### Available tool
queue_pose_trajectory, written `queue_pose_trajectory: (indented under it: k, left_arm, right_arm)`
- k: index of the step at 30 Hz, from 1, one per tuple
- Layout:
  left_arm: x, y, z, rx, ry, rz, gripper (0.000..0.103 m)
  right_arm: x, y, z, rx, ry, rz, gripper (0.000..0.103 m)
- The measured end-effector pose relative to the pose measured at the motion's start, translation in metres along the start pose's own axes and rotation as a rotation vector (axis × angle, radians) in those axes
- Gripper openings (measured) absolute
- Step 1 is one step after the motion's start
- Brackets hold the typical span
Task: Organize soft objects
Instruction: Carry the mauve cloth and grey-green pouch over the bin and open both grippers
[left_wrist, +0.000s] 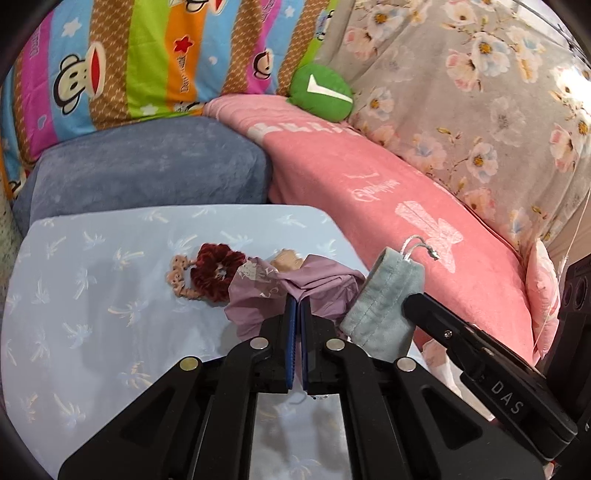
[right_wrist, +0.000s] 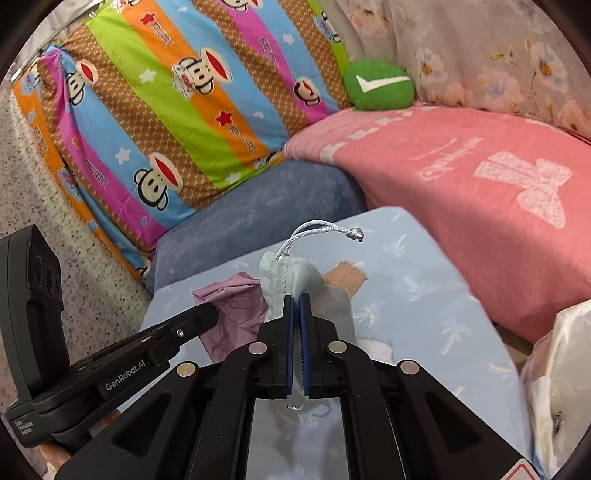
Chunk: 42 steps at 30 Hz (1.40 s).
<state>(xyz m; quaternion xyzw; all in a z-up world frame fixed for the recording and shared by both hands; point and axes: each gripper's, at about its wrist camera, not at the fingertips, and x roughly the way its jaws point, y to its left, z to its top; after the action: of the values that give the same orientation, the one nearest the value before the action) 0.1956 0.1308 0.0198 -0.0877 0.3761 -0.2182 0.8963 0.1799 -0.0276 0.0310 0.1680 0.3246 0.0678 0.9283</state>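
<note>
My left gripper (left_wrist: 295, 301) is shut on a crumpled mauve cloth (left_wrist: 258, 291), held just above the light blue palm-print pad (left_wrist: 92, 295). My right gripper (right_wrist: 296, 297) is shut on a pale grey-green drawstring pouch (right_wrist: 291, 280); the pouch (left_wrist: 384, 299) hangs right of the mauve cloth (right_wrist: 236, 317), its silver cord (right_wrist: 317, 229) sticking up. On the pad lie a dark red velvet scrunchie (left_wrist: 216, 271) and a beige braided hair tie (left_wrist: 181, 277). A tan ribbed piece (right_wrist: 347, 280) shows behind the pouch.
A blue-grey plush cushion (left_wrist: 147, 166) sits behind the pad. A pink towel (left_wrist: 369, 177) covers the sofa at right, with a green check-mark plush (left_wrist: 319, 92) at the back. A striped monkey-print pillow (right_wrist: 166, 110) and a floral quilt (left_wrist: 480, 92) stand behind. A white plastic bag (right_wrist: 557, 387) is at right.
</note>
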Motion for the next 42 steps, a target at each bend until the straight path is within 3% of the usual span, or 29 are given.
queue_pose_trajectory:
  k: [8,18,31,42]
  left_arm:
    - [-0.018,-0.030,0.002,0.050,-0.041,-0.027,0.002]
    - [-0.019,-0.098,-0.010,0.156,-0.041,-0.102,0.002]
    - [0.009,-0.200,-0.047,0.313,0.042,-0.202,0.002]
    - [0.037,-0.259,-0.081,0.420,0.137,-0.250,0.003]
  right_arm:
    - [-0.061,-0.036,0.008,0.043,-0.084,-0.059,0.003]
    - [-0.125,-0.085,-0.001,0.100,-0.153,-0.107,0.003]
    - [-0.187,-0.172,-0.031,0.219,-0.195,-0.216,0.003]
    - [-0.207,-0.229,-0.069,0.298,-0.168,-0.291,0.004]
